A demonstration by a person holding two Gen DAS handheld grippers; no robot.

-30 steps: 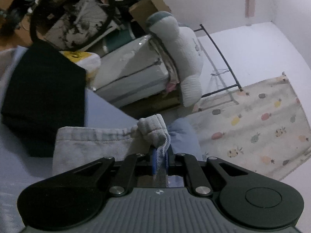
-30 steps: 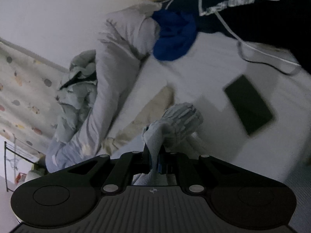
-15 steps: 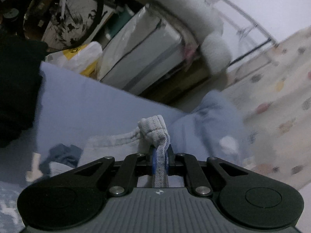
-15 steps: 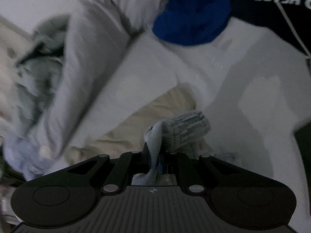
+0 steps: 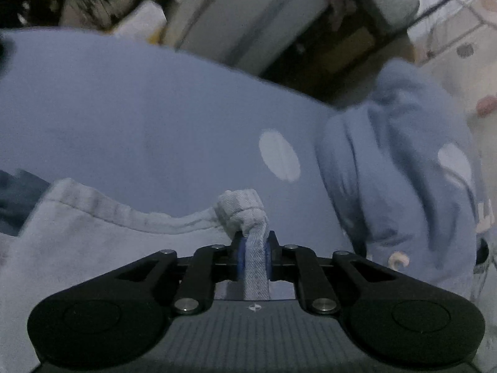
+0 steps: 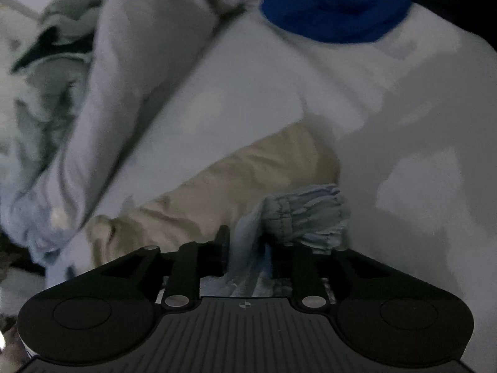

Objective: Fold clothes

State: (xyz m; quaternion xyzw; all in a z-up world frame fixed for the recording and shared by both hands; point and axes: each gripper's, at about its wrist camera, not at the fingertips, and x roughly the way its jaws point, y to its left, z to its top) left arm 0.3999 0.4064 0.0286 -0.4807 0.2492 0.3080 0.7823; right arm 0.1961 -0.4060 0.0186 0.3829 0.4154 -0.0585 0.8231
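My left gripper (image 5: 254,242) is shut on a bunched corner of a pale grey-blue garment (image 5: 93,236), whose hem runs off to the left over the blue bed sheet (image 5: 139,108). My right gripper (image 6: 247,242) is shut on a gathered elastic edge of the same pale blue garment (image 6: 306,211), low over the white bedding (image 6: 254,93). A beige garment (image 6: 223,180) lies just beyond the right gripper.
A crumpled blue blanket with white spots (image 5: 403,161) lies right of the left gripper. Boxes and clutter (image 5: 248,15) stand past the bed edge. A bright blue garment (image 6: 338,3) and a grey-white bundle (image 6: 102,87) lie ahead of the right gripper.
Both grippers have moved down and forward toward the bed while holding the garment. The black item and the phone have left the views; the bedding looms closer.
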